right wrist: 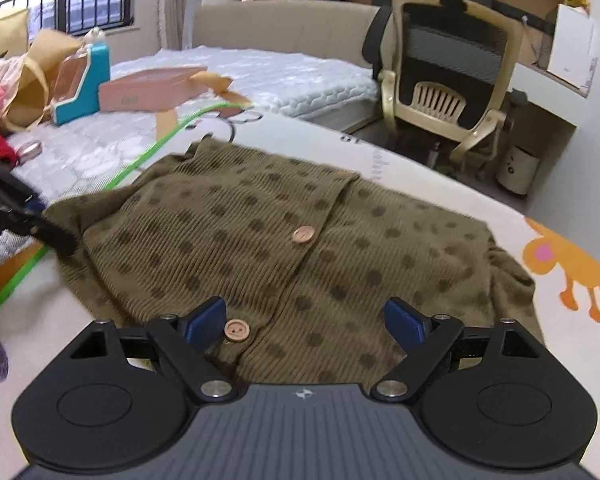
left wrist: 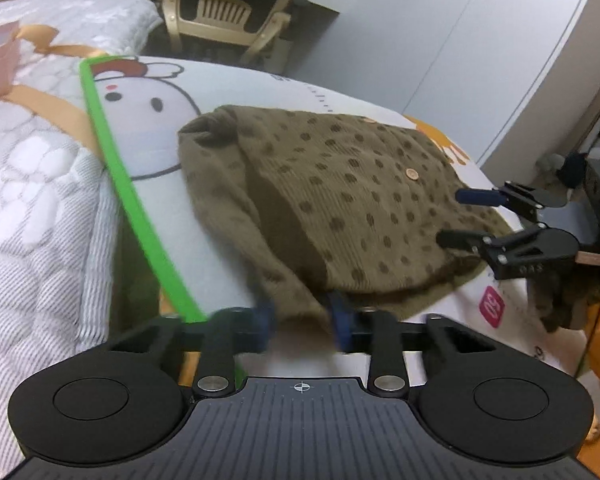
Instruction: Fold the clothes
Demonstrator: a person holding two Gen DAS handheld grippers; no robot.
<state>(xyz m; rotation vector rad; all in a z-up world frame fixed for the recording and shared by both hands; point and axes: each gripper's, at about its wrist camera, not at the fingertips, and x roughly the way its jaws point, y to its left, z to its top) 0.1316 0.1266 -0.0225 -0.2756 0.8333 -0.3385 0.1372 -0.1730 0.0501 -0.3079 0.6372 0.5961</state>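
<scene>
A: Left gripper: jaws narrow, pinching the olive dotted cardigan sleeve between them
B: Right gripper: jaws wide, cardigan hem between them, lying on the cartoon-print surface

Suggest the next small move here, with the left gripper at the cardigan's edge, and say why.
Probably carry the left gripper up and across toward the buttons, folding the side in. Its blue pads sit around a bunched edge of the olive dotted cardigan, while the right gripper hovers open over the buttoned front, holding nothing.
</scene>
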